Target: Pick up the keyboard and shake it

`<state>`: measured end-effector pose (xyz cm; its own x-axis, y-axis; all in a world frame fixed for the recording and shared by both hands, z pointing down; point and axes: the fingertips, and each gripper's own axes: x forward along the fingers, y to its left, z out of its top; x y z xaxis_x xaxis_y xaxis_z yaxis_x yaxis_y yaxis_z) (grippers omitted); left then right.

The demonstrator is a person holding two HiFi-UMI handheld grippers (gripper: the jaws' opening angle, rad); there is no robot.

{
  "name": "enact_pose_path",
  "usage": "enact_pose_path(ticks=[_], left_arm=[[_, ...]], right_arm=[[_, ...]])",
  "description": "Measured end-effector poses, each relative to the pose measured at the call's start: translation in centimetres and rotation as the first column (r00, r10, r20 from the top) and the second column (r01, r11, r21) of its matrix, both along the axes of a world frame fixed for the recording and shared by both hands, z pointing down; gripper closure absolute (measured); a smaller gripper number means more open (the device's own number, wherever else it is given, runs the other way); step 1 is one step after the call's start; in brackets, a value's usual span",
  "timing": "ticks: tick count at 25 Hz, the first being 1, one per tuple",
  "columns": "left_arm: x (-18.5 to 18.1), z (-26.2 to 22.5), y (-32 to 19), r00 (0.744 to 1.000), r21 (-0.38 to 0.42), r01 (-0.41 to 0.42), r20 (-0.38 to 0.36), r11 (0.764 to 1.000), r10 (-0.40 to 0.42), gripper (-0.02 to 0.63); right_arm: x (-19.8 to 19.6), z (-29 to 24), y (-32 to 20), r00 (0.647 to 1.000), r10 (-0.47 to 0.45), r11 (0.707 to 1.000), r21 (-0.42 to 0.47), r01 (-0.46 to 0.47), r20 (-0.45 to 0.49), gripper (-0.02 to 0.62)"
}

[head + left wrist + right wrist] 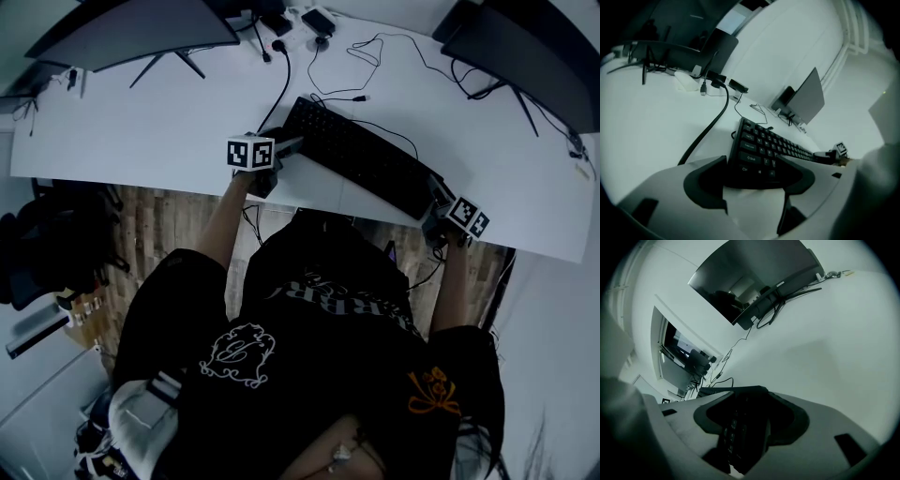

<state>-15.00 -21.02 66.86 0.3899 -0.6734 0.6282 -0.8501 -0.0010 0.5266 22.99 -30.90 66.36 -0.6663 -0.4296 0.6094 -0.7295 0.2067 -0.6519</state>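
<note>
Plainly left tongs [753, 187] and right tongs [749, 425] gape around the keyboard [361, 155] (lying on the table [141, 122]).

Seen from above, a black keyboard [361, 155] lies slantwise on a white surface [141, 122], near its front edge. The left claw [284, 146] sits at the keyboard's left end, the right claw [437, 202] at its right end. Dark monitors [131, 28] stand at both far corners, with black cables [281, 75] trailing between them.
</note>
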Motion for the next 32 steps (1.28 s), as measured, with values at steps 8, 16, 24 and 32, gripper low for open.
enact_pose_path(ticks=[8,16,24,32], left_arm=[[-0.2,0.1,0.4,0.998,0.005,-0.026,0.049,1.000,0.026,0.311],[-0.1,-3.2,-2.4,0.999,0.127,-0.041,0.008,0.991,0.041,0.313],[-1.0,-8.6,-6.8,0.999,0.328,-0.041,-0.015,0.944,0.048,0.313],[-1.2,-11.7,-9.7,0.996,0.439,-0.084,0.018,0.895,0.084,0.313]], right_arm=[[-0.3,-3.7,-0.6,1.000,0.022,0.991,0.132,-0.020,-0.013,0.388],[-0.5,-10.9,-3.0,0.999,0.032,0.943,0.331,-0.024,-0.019,0.393],[-1.3,-19.9,-4.7,0.998,0.001,0.833,0.552,-0.031,0.055,0.419],[-1.9,-25.5,-4.3,0.998,-0.057,0.717,0.697,0.030,0.016,0.425]])
